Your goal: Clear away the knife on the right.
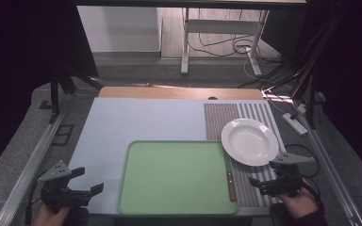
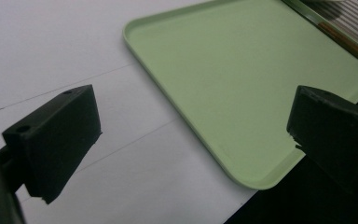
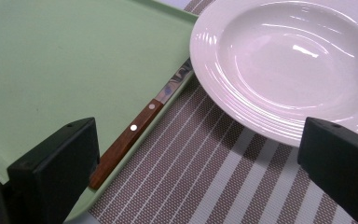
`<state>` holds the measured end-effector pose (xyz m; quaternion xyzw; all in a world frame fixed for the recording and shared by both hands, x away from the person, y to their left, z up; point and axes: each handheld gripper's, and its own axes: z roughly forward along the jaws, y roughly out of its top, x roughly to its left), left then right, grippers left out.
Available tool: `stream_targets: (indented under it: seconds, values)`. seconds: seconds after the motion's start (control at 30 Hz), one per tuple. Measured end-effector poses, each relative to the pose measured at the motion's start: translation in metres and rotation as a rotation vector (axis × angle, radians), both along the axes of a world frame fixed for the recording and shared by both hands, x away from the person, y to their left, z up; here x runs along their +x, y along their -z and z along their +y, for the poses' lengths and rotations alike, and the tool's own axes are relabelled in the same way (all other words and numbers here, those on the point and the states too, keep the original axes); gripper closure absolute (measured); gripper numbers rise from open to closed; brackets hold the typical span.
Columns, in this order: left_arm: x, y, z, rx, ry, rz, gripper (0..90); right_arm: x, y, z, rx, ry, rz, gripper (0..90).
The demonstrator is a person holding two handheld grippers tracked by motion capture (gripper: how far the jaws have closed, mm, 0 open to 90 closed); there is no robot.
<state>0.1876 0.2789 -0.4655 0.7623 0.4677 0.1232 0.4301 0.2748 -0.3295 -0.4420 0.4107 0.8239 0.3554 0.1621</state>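
Note:
A light green tray (image 1: pixel 169 176) lies flat at the table's front middle, its bare floor also in the left gripper view (image 2: pixel 223 70) and right gripper view (image 3: pixel 51 60). A knife with a wooden handle (image 1: pixel 230 181) rests along the tray's right rim, handle toward me (image 3: pixel 126 140). A white deep plate (image 1: pixel 250 141) sits on the striped placemat (image 1: pixel 259 188), close ahead of my right gripper (image 3: pixel 279 56). My left gripper (image 1: pixel 86 181) hovers open at the tray's front left corner. My right gripper (image 1: pixel 263 182) is open over the placemat, right of the knife.
The pale blue table top (image 1: pixel 136 122) stretches behind and left of the tray. A wooden strip (image 1: pixel 179 92) borders the far edge. Metal rails run along both sides, and cables (image 1: pixel 273 70) lie on the floor beyond the table.

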Motion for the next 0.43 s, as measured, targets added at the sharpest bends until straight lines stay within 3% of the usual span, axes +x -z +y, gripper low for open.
stream_targets:
  seconds: [0.43]
  values:
    - [-0.0004,-0.0003,0.0005,-0.012,0.01,-0.01,2.1,-0.0041,-0.0003,-0.0093,0.002,0.049,0.008,0.0]
